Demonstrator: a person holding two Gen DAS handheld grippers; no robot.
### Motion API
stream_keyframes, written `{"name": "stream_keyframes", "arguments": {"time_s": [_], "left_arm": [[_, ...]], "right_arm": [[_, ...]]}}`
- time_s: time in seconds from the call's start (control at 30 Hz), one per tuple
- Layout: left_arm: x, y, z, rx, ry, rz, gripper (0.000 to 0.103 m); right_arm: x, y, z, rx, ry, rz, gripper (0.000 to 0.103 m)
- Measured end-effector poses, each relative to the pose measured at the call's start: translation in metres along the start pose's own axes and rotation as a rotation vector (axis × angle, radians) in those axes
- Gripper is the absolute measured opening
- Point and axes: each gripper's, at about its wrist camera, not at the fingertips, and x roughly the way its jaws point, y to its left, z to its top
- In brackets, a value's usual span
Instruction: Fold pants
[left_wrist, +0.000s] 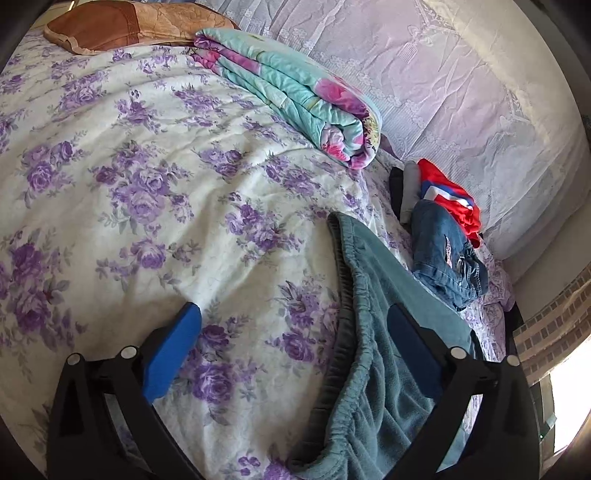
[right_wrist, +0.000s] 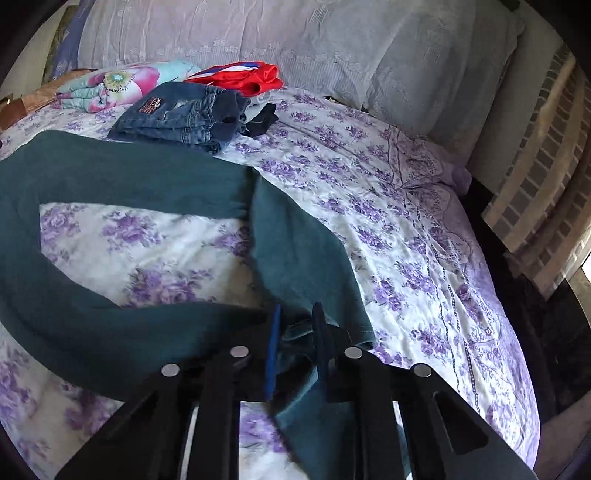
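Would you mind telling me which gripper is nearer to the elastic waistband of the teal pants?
Left. The left gripper hangs open right over the waistband, which runs between its fingers. The right gripper is shut on a pant leg's end; no waistband shows in its view.

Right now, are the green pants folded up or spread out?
Spread out: the teal fleece pants lie with both legs apart on the purple flowered bedspread.

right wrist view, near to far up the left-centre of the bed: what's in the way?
Right gripper shut on the green pants → bare patch of flowered bedspread → upper pants leg → folded jeans → red garment → white pillow.
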Motion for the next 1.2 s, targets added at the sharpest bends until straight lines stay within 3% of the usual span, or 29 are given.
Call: {"name": "stream_keyframes", "arguments": {"time_s": [0.07, 0.3, 0.47, 0.7, 0.97, 1.07, 1.1, 1.17, 1.2], "left_arm": [[0.000, 0.000, 0.000, -0.003, 0.000, -0.003, 0.098], [0.006, -0.001, 0.003, -0.004, 0.002, 0.014, 0.099], [0.004, 0.005, 0.004, -0.039, -0.010, -0.024, 0.099], [0.008, 0.001, 0.004, -0.019, -0.003, -0.001, 0.099], [0.004, 0.006, 0.003, -0.037, -0.014, -0.023, 0.099], [0.004, 0.006, 0.002, -0.036, -0.013, -0.021, 0.099], [0.003, 0.006, 0.002, -0.036, -0.014, -0.022, 0.099], [0.004, 0.006, 0.003, -0.037, -0.014, -0.023, 0.099], [0.004, 0.006, 0.003, -0.036, -0.014, -0.021, 0.099]], "right_arm": [[0.004, -0.001, -0.001, -0.008, 0.013, 0.016, 0.008], [-0.004, -0.023, 0.019, 0.117, -0.032, 0.112, 0.006], [-0.002, -0.051, 0.026, 0.236, -0.030, 0.226, 0.006], [0.008, -0.102, 0.010, 0.509, 0.023, 0.376, 0.006], [0.001, -0.131, 0.009, 0.544, -0.015, 0.269, 0.006], [0.009, -0.133, 0.015, 0.535, -0.005, 0.279, 0.007], [0.012, -0.134, 0.015, 0.534, 0.007, 0.295, 0.010], [0.023, -0.133, 0.010, 0.549, 0.081, 0.357, 0.065], [0.024, -0.134, 0.006, 0.569, 0.084, 0.362, 0.065]]}}
